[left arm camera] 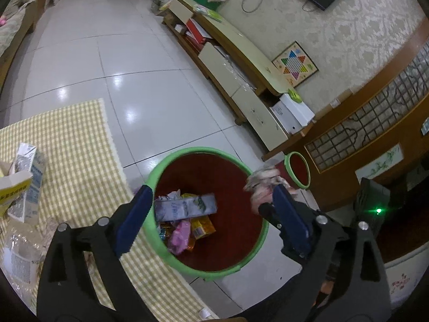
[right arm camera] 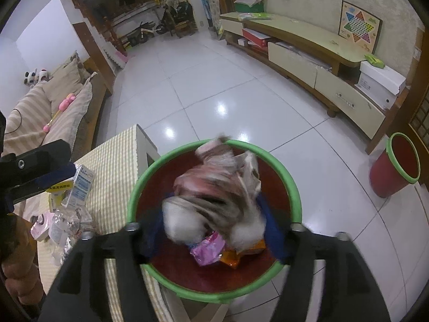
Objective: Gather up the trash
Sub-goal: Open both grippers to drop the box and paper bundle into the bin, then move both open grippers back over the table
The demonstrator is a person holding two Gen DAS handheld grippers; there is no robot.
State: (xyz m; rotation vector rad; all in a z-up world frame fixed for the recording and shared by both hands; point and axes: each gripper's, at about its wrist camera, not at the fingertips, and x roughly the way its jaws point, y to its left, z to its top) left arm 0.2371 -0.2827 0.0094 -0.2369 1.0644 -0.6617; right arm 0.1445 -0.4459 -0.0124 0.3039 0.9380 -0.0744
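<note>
The big bin (left arm camera: 206,268) is red inside with a green rim. It stands on the white floor (left arm camera: 107,61), just beside the desk (left arm camera: 80,145) with the yellow checked cloth.

The left gripper (left arm camera: 211,209) hangs over the big bin. Its two blue fingers (left arm camera: 134,214) are spread wide apart, and nothing is between them.

The right gripper (right arm camera: 211,230) is over the big bin too. A crumpled wrapper (right arm camera: 214,198), pink and white, sits between its blue fingers (right arm camera: 270,228). The wrapper is blurry, so I cannot tell if the gripper is pinching it or has let go. From the left camera, the same wrapper (left arm camera: 264,185) shows at the far rim of the big bin.

Down in the big bin lie a flat white carton (left arm camera: 185,206), a pink packet (left arm camera: 179,237) and an orange packet (left arm camera: 202,226).

On the desk, away from the big bin, more trash waits: a milk carton (right arm camera: 81,185), a yellow box (left arm camera: 12,190) and some clear crinkly plastic (left arm camera: 21,244).

A small bin (right arm camera: 394,166) of the same colors stands on the floor well apart from the big bin, near the long low cabinet (right arm camera: 295,51).
</note>
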